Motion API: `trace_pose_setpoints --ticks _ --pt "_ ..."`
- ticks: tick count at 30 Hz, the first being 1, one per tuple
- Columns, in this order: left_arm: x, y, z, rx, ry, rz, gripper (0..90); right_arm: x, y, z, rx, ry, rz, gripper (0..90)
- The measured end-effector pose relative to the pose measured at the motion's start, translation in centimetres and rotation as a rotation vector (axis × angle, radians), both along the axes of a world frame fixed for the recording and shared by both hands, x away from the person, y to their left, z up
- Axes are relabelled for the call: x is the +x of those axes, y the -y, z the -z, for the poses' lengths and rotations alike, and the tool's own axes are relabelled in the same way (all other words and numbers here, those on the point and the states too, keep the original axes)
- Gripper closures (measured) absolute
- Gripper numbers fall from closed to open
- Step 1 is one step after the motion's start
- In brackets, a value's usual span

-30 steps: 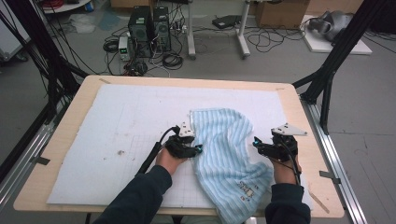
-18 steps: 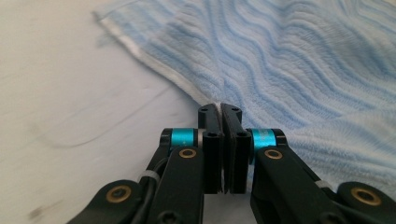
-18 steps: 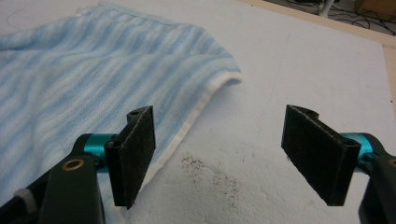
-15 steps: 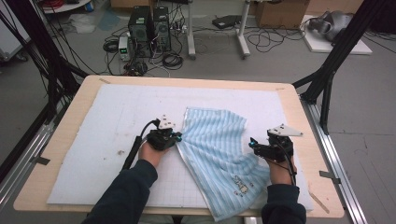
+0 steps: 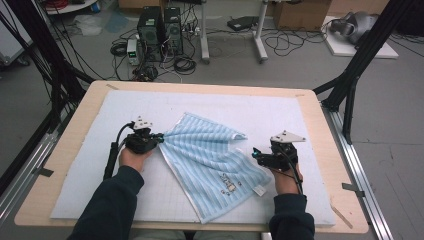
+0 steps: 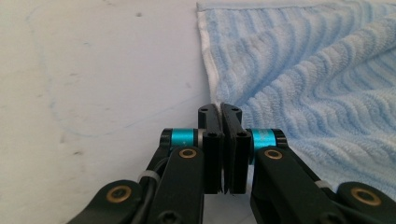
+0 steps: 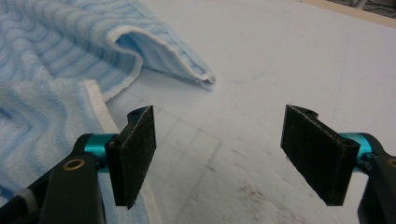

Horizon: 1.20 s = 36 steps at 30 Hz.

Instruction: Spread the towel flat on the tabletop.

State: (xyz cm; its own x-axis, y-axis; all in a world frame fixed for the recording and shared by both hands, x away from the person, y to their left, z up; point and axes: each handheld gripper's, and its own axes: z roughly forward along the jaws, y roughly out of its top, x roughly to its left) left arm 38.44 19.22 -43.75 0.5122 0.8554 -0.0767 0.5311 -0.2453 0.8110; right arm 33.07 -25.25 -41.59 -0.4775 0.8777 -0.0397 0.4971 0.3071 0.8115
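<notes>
I'm watching the high view: the light-blue striped towel [image 5: 212,162] is lying rumpled on the pale gridded mat [image 5: 90,200] that's covering the wooden table [image 5: 320,130], roughly mid-mat, running diagonally from upper left to lower right w/ a small printed patch and a white tag near its lower right end. The left gripper [image 5: 159,140] is sitting at the towel's left corner, and that corner is looking stretched toward it. In the left gripper view the left gripper [image 6: 220,112] is showing its jaws pressed together, and they've just been closing over the last moment; the towel's white-hemmed edge [image 6: 208,70] is meeting the tips right there, so I'm reading it as pinching the hem, tho the cloth betw. the pads isn't clearly visible. Towel is filling the right side of that view, bare mat the left. The right gripper [image 5: 256,154] is hovering just beside the towel's right edge, near the middle of that side. In the right gripper view the right gripper [image 7: 217,154] is standing wide open, nothing betw. the pads, only mat w/ faint grid lines and some smudges below. The towel [image 7: 56,56] is lying to the left of that view, a folded corner w/ white hem poking out ahead, and one pad [image 7: 137,149] is hanging just over the hem, touching or not I can't tell. Both the person's dark sleeves are coming in from the bottom.
</notes>
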Motion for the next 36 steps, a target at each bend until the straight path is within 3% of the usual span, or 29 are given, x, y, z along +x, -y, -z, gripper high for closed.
trace_pose_setpoints --ticks 7,10,14,17,18,21,24,28,32,36 --pt "0.9 -2.1 0.0 -0.033 0.01 -0.06 87.2 0.7 -2.5 -0.1 -0.016 -0.011 -0.053 26.2" --pt "1.4 -3.0 -0.2 -0.016 0.031 -0.107 87.2 0.9 -3.1 -0.3 -0.016 -0.016 -0.065 26.3" --pt "2.2 -4.4 0.0 -0.057 0.027 -0.164 87.2 1.2 -4.3 -0.6 -0.016 -0.015 -0.088 26.4" --pt "2.2 -4.4 0.4 -0.071 0.017 -0.145 85.4 1.7 -5.3 -0.8 -0.012 -0.016 -0.106 26.7" --pt "2.2 -4.3 0.4 -0.09 0.01 -0.141 80.8 1.8 -5.7 -0.9 -0.007 -0.017 -0.113 27.0" --pt "1.9 -4.1 0.2 -0.124 -0.011 -0.125 55.2 2.6 -6.7 -0.9 -0.008 -0.028 -0.15 28.8" --pt "0.9 -3.8 -0.2 -0.124 0.029 -0.103 44.8 3.4 -8.0 -1.0 -0.015 -0.033 -0.216 36.7" --pt "0.0 -4.4 -0.5 -0.119 0.035 -0.102 37.2 5.0 -9.9 -1.1 -0.013 -0.052 -0.271 44.4" --pt "-0.8 -4.8 -0.7 -0.131 0.052 -0.087 37.2 6.7 -12.0 -1.3 -0.025 -0.079 -0.306 53.5" --pt "-1.6 -4.6 -0.5 -0.141 0.053 -0.053 37.5 8.0 -14.5 -0.3 -0.083 -0.143 -0.364 55.5"
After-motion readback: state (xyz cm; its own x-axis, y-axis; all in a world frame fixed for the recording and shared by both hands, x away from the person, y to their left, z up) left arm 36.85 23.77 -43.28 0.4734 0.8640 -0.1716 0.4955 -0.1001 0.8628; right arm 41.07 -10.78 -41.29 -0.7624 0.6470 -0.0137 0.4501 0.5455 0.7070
